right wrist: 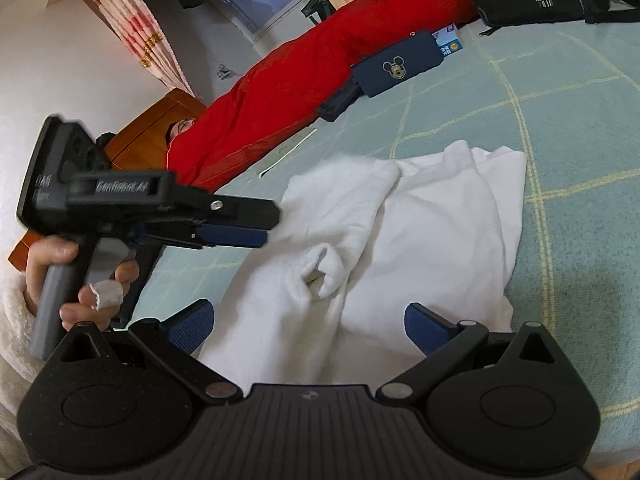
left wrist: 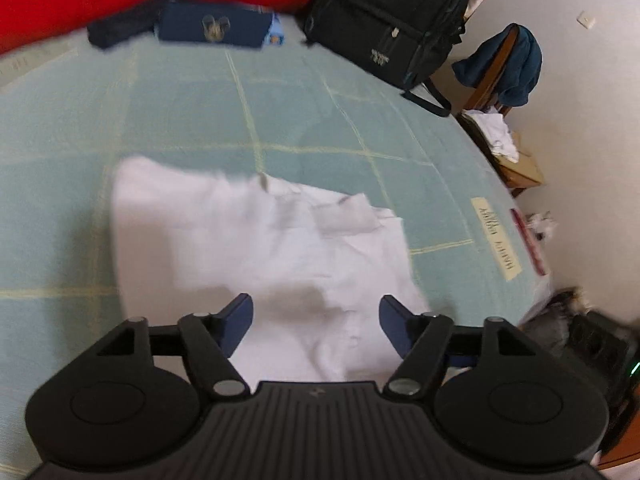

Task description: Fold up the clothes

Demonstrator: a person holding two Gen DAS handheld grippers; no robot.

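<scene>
White garment [right wrist: 400, 240] lies crumpled and partly folded on the pale green checked bedspread [right wrist: 560, 120], near its front edge. We see the left gripper [left wrist: 316, 316] above the garment's near side, jaws spread, nothing between them. Right gripper [right wrist: 308, 324] over the garment's near hem, jaws wide, not pinching cloth. Beyond the garment: red quilt [right wrist: 280, 92], navy pouch [right wrist: 396, 66], black backpack [left wrist: 384, 20].
</scene>
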